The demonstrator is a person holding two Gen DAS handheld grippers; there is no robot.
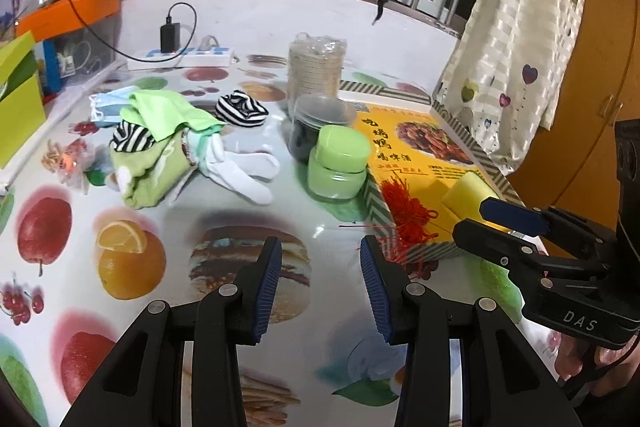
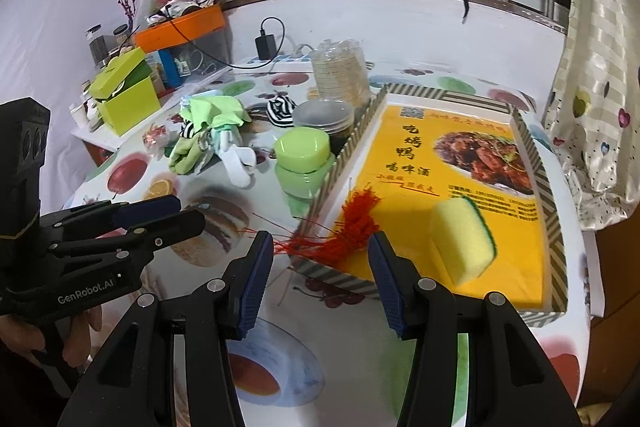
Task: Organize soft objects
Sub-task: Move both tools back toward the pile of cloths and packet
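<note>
A pile of soft things lies on the fruit-print table: a green cloth, striped socks, white socks and a blue mask. To its right stands a striped-rim tray with a yellow lining. In the tray are a yellow sponge and a red tassel that hangs over the near rim. My left gripper is open and empty over the table, short of the pile. My right gripper is open and empty, just before the tray's near corner.
A green jar, a dark lidded tub and a wrapped stack of discs stand between the pile and the tray. At the back are a power strip, a green box and an orange-lidded bin. A curtain hangs at the right.
</note>
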